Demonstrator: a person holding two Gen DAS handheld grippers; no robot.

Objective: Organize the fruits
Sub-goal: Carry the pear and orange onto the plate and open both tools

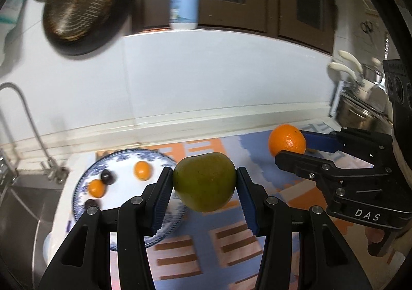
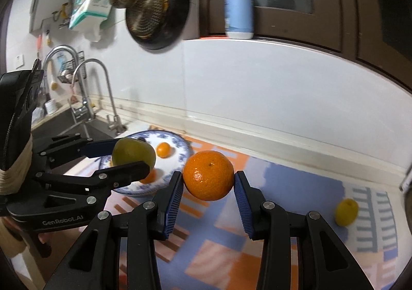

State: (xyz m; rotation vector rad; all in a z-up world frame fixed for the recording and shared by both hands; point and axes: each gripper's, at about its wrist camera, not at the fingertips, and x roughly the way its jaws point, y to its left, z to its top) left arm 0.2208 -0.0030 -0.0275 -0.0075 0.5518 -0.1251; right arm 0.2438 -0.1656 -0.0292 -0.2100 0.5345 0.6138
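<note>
A patterned mat (image 1: pixel 231 246) in orange and blue covers the counter. On it sits a blue-and-white plate (image 1: pixel 85 181) bearing two small orange fruits and two dark ones, perhaps cherries. The left gripper (image 1: pixel 204 181), marked "GenRobot.AI", is clamped on a green fruit (image 1: pixel 204 181) held above the plate's edge. The right gripper (image 2: pixel 208 175), marked "DAS", grips an orange (image 2: pixel 208 175) above the mat. A lemon (image 2: pixel 346 212) lies on the mat, well apart.

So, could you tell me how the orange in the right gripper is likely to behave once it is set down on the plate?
The orange looks round and firm, so it would probably roll on release. The plate seems shallow, so its rim may barely stop it. The right gripper touches only its sides, so it might slip.
</note>
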